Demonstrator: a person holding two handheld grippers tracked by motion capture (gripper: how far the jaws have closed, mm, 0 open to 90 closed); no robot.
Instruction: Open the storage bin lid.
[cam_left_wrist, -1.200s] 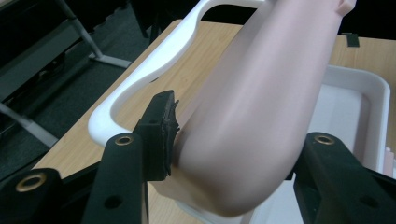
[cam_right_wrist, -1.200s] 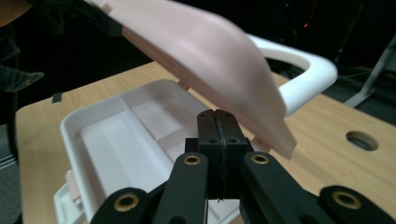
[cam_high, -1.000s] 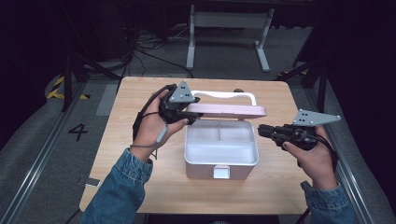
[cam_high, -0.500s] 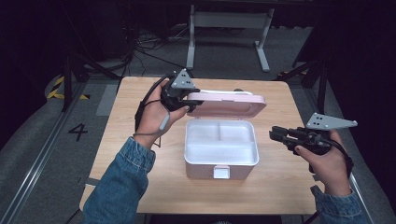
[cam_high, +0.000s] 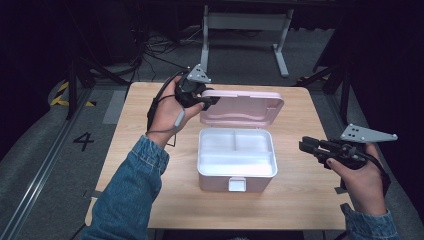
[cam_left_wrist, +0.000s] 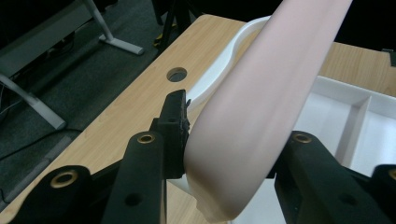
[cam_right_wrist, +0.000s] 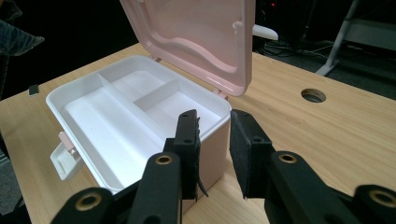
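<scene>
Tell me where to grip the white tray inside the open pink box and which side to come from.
Grip the tray's upright divider wall between the two small back compartments, coming straight down from above. It is probably the only thin raised part jaws can straddle; the outer rim sits flush against the box, and the raised lid blocks the back.

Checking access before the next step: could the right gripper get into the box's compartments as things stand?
Probably yes. The pink lid is held raised by the left gripper, leaving the white tray uncovered; the right gripper is empty beside the box.
</scene>
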